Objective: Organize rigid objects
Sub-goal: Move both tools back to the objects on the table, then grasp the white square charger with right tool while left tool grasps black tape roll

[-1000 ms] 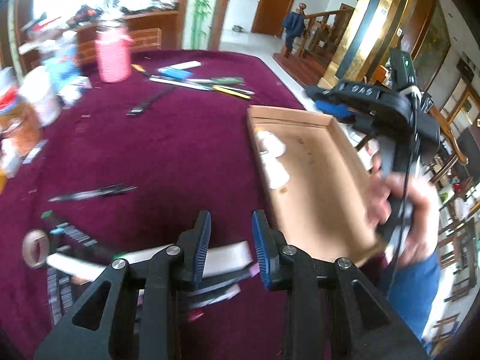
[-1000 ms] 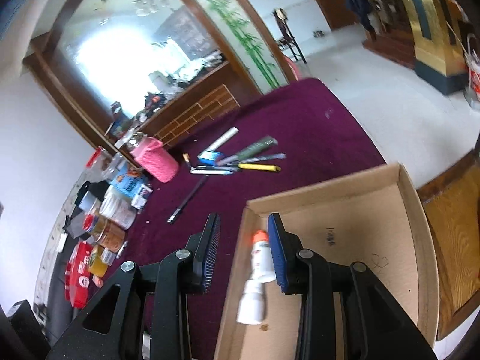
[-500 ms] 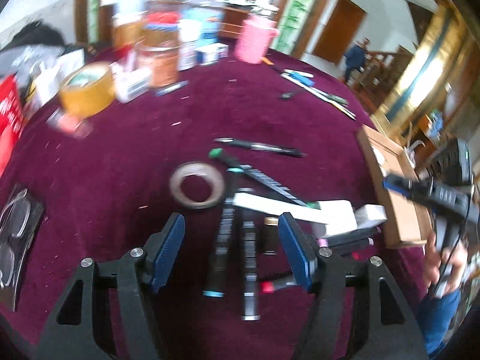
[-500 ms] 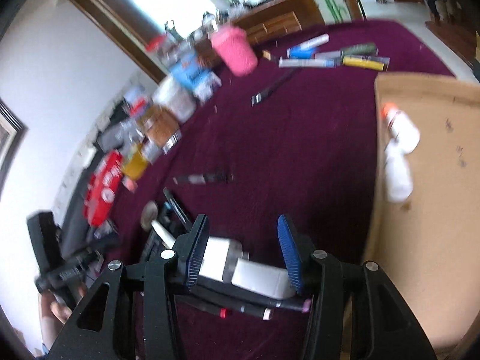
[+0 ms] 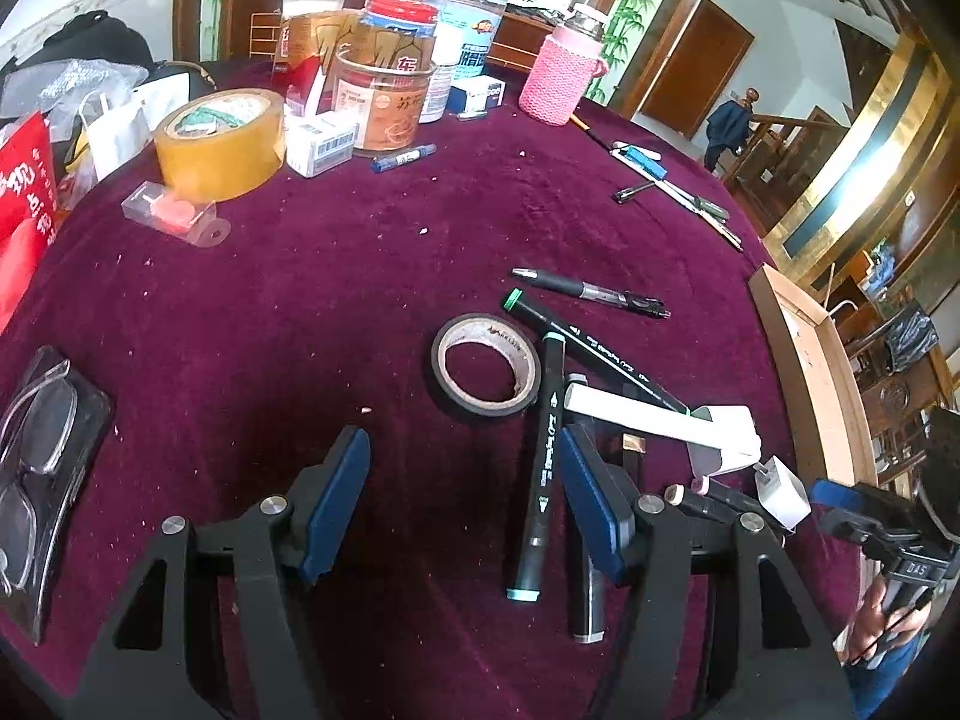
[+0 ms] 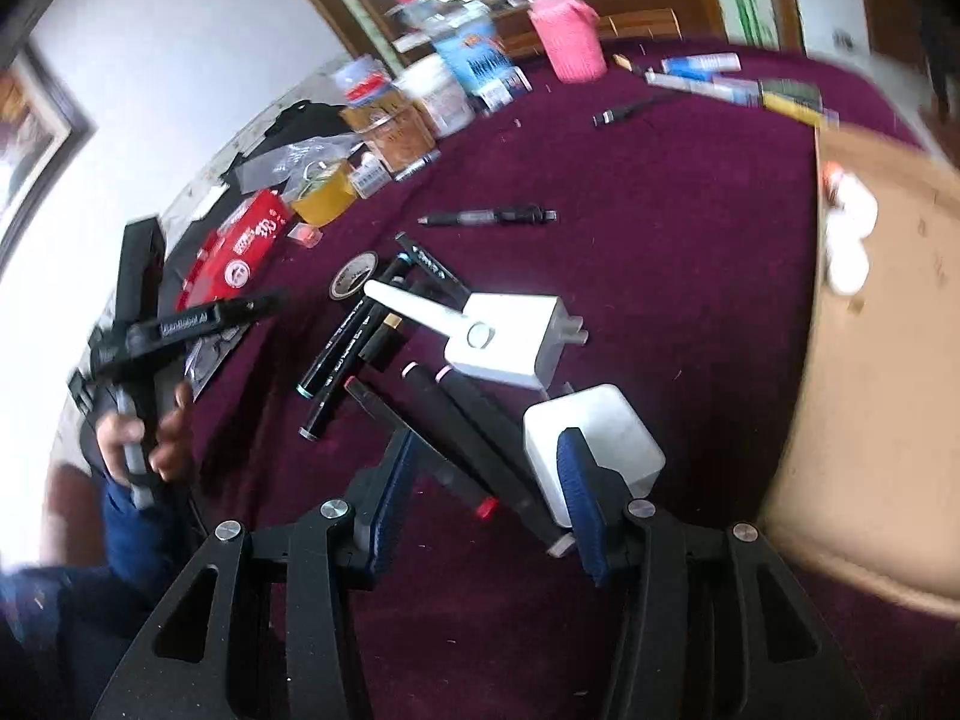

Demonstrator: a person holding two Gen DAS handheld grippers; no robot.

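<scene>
While the maroon tablecloth [image 5: 336,276] lies bare ahead of our left gripper [image 5: 462,504], markers [image 5: 543,468] and a tape roll [image 5: 485,365] crowd its right finger, and the cardboard tray [image 6: 888,360] hems our right side. Blur smears that tray's contents. Both grippers tilt downward, fingers apart, clamping nothing; our right gripper [image 6: 486,486] straddles black markers [image 6: 480,420] beside a white charger [image 6: 591,438].
</scene>
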